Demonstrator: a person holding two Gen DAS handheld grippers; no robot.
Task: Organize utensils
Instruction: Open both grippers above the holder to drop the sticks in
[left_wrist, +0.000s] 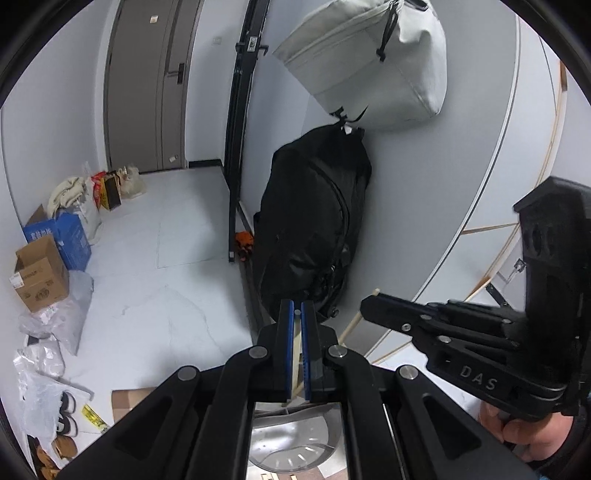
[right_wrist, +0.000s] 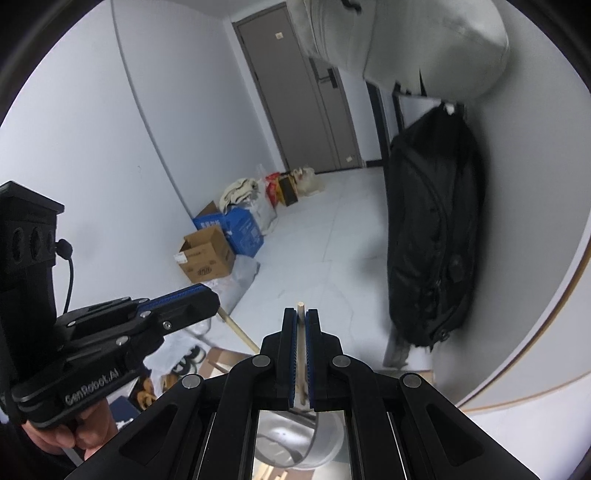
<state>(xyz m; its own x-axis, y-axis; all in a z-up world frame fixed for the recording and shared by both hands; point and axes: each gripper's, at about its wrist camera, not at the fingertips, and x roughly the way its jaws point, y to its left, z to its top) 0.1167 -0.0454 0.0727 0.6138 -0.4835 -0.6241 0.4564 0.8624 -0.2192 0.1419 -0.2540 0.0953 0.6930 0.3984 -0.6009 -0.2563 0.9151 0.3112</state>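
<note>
Grippers both clamped tight: left gripper (left_wrist: 296, 317) pinches one wooden chopstick (left_wrist: 295, 363), right gripper (right_wrist: 301, 317) pinches another chopstick (right_wrist: 301, 334). Both sticks hang right above the steel utensil cup (left_wrist: 295, 443), lower ends near its rim. Looks like the drop-in step to me. Next move probably means lining the tips over the cup's mouth, lowering, then letting go.

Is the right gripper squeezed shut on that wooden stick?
Yes, shut. The right gripper has its blue-padded fingers pressed against the wooden stick, whose tip pokes out beyond them.
</note>
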